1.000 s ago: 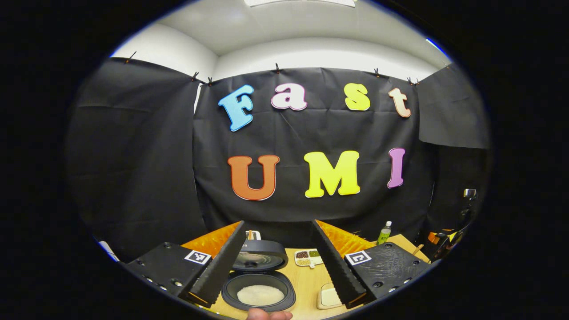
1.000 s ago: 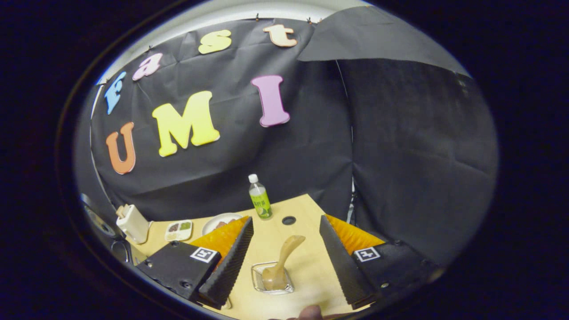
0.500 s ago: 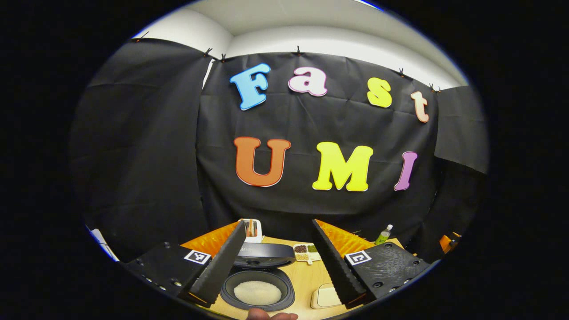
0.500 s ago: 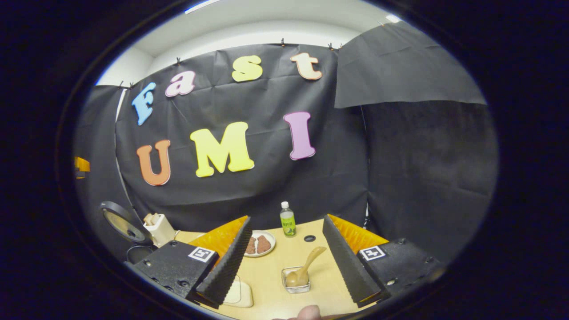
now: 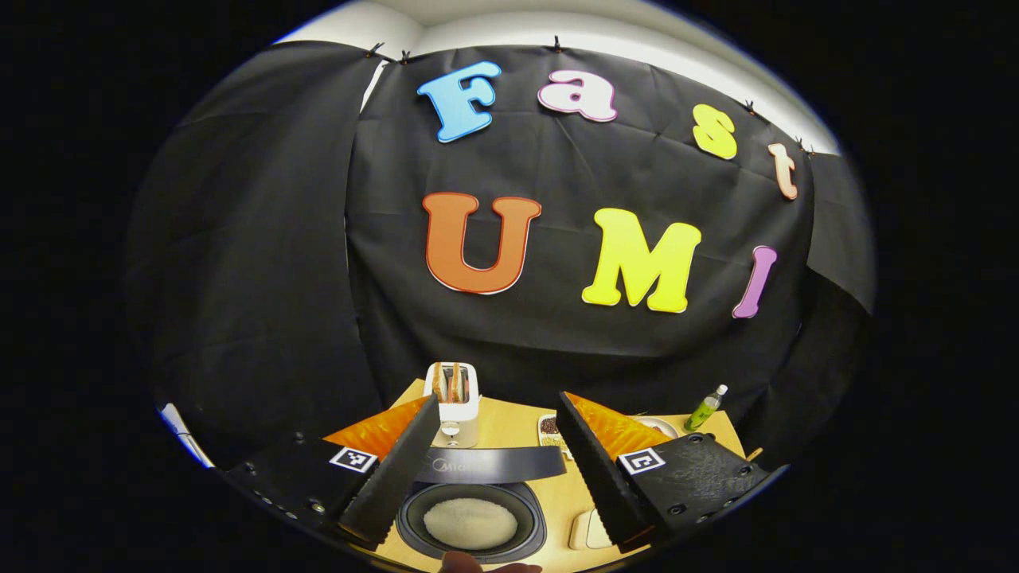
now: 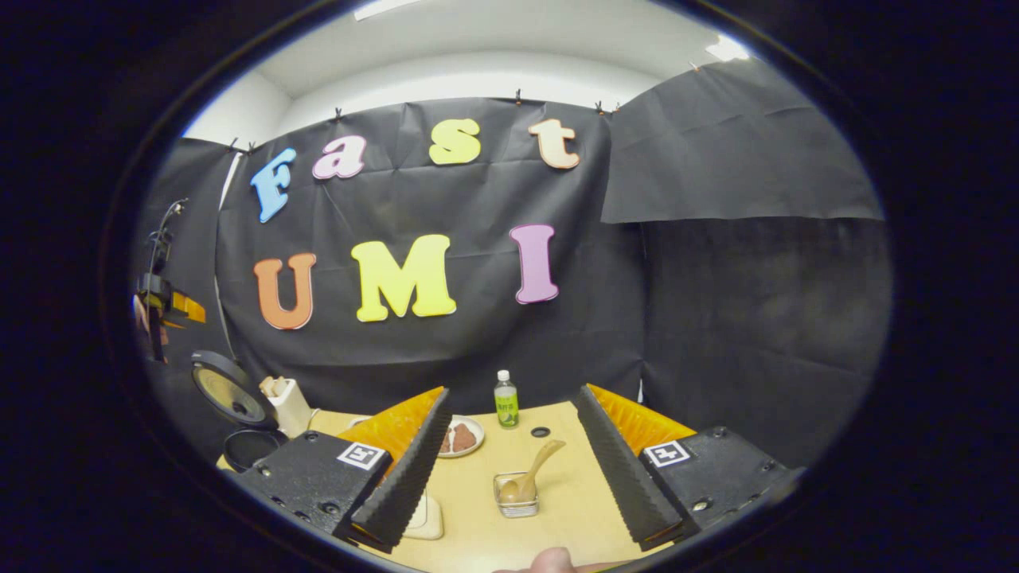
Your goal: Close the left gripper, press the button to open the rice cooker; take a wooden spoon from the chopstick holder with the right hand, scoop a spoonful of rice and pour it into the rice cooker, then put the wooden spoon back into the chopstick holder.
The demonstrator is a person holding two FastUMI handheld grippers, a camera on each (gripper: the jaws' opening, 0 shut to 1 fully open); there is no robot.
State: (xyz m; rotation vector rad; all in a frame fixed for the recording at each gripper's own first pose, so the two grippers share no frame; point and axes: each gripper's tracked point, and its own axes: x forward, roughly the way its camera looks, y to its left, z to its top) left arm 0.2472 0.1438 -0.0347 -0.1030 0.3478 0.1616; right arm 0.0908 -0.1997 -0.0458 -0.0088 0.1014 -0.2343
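The rice cooker (image 5: 470, 521) stands open below my left gripper (image 5: 497, 398), white rice in its dark pot and the lid (image 5: 489, 465) raised behind. Behind it the white chopstick holder (image 5: 452, 402) holds wooden utensils. The left gripper is open with nothing between its fingers. In the right gripper view, a wooden spoon (image 6: 532, 473) rests with its bowl in a small glass dish (image 6: 516, 505) on the table. My right gripper (image 6: 512, 390) hovers open above and short of it. The open cooker (image 6: 239, 398) and holder (image 6: 288, 402) are far left.
A green bottle (image 6: 505, 399), a plate of brown food (image 6: 458, 438) and a round table hole (image 6: 540, 432) lie beyond the dish. A beige container (image 6: 426, 517) sits by the right gripper's left finger. A sectioned bean tray (image 5: 549, 426) is behind the cooker.
Both grippers have drawn back and risen. The spoon and dish now look smaller and farther in the right gripper view. The left view now shows the whole chopstick holder. Both stay open.
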